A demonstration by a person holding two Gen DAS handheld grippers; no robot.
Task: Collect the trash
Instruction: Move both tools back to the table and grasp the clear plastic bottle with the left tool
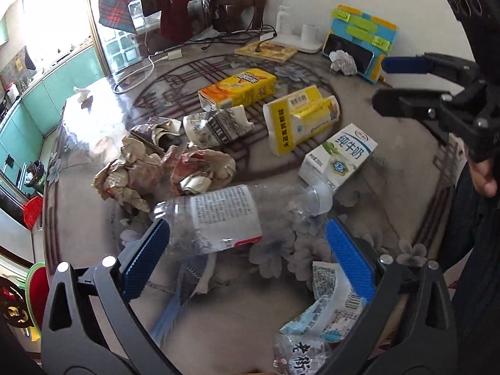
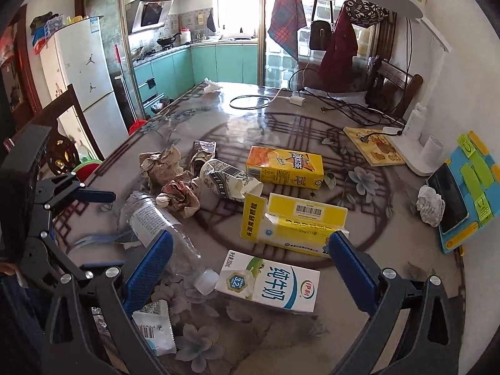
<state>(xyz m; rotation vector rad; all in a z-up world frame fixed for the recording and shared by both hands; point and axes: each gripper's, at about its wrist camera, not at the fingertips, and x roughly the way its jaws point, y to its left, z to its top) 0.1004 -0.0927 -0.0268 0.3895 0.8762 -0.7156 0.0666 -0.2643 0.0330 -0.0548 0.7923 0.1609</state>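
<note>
My left gripper (image 1: 247, 256) and right gripper (image 2: 250, 268) both stand wide open, holding nothing. Nearest my left, the plastic bottle (image 1: 231, 218) lies flat on the table (image 1: 390, 156): light, slippery, crushable; I judge mid-body best. Beyond, the milk carton (image 1: 339, 156): light, stiff.

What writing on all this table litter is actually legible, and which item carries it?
"纯牛奶", "伊利", "3.2g": white and green milk carton.
"老街": crinkled clear wrapper.
Orange-yellow drink carton, yellow and white medicine box, clear plastic bottle's label: print too blurred to read.
</note>
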